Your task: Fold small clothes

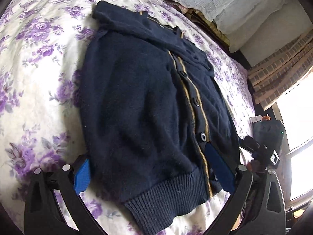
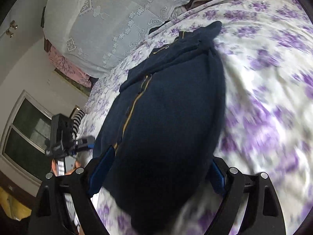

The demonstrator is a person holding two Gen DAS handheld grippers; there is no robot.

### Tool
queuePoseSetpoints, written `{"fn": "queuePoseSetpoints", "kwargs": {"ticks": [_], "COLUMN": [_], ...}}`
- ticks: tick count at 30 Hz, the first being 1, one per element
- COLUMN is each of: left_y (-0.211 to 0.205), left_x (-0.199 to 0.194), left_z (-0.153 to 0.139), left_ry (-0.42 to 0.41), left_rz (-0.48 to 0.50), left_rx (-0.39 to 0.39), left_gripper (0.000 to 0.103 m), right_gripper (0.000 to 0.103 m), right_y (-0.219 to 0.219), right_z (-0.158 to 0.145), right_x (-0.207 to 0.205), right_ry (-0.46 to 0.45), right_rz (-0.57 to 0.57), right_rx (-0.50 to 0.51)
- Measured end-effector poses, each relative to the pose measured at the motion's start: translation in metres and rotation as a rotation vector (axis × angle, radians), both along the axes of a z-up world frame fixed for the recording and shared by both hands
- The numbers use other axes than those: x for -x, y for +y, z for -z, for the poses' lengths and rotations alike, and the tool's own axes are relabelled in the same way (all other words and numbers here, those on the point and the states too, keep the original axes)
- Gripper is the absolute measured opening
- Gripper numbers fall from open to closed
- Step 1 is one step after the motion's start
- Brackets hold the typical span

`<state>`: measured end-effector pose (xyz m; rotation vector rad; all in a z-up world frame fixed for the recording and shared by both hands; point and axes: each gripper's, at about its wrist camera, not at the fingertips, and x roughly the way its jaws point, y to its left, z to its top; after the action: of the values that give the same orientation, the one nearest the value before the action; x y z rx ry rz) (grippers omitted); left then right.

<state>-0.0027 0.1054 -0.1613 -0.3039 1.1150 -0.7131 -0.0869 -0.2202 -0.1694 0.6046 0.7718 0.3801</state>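
Observation:
A small navy knit cardigan (image 1: 140,105) with tan placket stripes and dark buttons lies flat on the floral bedsheet (image 1: 39,58), sleeves folded in over the body. My left gripper (image 1: 154,166) is open, its blue pads (image 1: 82,178) spread either side of the ribbed hem. The cardigan also shows in the right wrist view (image 2: 168,129), blurred. My right gripper (image 2: 156,172) is open, its blue pads (image 2: 101,168) straddling the garment's near end. The other gripper (image 2: 60,145) shows at the left of that view.
A white lace-covered pillow (image 2: 109,19) lies at the head of the bed. A window (image 1: 297,133) and checked curtain (image 1: 279,72) are beyond the bed's right edge. The right gripper body (image 1: 264,148) shows at the cardigan's right side.

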Motion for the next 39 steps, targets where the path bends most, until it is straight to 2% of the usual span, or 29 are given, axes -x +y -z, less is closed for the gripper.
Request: {"fn": "queuePoseSetpoints", "kwargs": {"ticks": [3,4,6,9,10,11,12,14,16,17,22,25,34,39], "left_y": [-0.001,-0.003,-0.007,-0.022,-0.024,-0.025,-0.025,-0.018,-0.011,-0.010,-0.013,-0.013,-0.020,-0.023], "left_x": [0.015,0.019,0.025,0.018,0.017,0.017,0.018,0.021,0.022,0.022,0.023,0.018,-0.011,-0.035], "left_z": [-0.002,-0.002,-0.002,0.000,-0.001,-0.002,-0.002,-0.003,-0.004,-0.005,-0.024,-0.035,-0.062,-0.078], "left_ry": [0.003,-0.002,-0.014,-0.048,-0.056,-0.063,-0.068,-0.069,-0.059,-0.062,-0.128,-0.139,-0.186,-0.205], "left_rz": [0.039,0.051,0.069,0.069,0.067,0.059,0.049,0.027,0.019,0.016,0.028,0.030,0.013,-0.005], "left_rx": [0.038,0.036,0.020,-0.048,-0.056,-0.065,-0.076,-0.081,-0.060,-0.062,-0.075,-0.061,-0.046,-0.026], "left_gripper": [0.097,0.094,0.091,0.086,0.082,0.073,0.069,0.042,0.030,0.028,0.026,0.026,0.026,0.022], "right_gripper": [0.071,0.066,0.064,0.063,0.060,0.050,0.045,0.027,0.019,0.017,0.014,0.012,0.010,0.010], "right_y": [0.001,0.001,0.004,0.012,0.014,0.016,0.016,0.013,0.011,0.010,0.007,0.003,-0.004,-0.008], "right_z": [0.002,0.004,0.005,0.005,0.004,0.004,0.004,0.005,0.003,0.002,-0.015,-0.024,-0.050,-0.060], "right_x": [0.013,0.020,0.026,0.017,0.015,0.015,0.017,0.021,0.023,0.024,0.021,0.013,-0.021,-0.043], "right_ry": [-0.003,-0.007,-0.009,0.001,-0.001,-0.002,-0.001,-0.006,-0.013,-0.017,-0.057,-0.070,-0.108,-0.122], "right_rz": [-0.009,-0.018,-0.032,-0.047,-0.044,-0.036,-0.027,-0.016,-0.006,-0.004,-0.017,-0.022,-0.011,0.001], "right_rx": [-0.012,-0.024,-0.027,0.004,0.012,0.019,0.026,0.006,0.001,-0.002,-0.035,-0.072,-0.123,-0.138]}}
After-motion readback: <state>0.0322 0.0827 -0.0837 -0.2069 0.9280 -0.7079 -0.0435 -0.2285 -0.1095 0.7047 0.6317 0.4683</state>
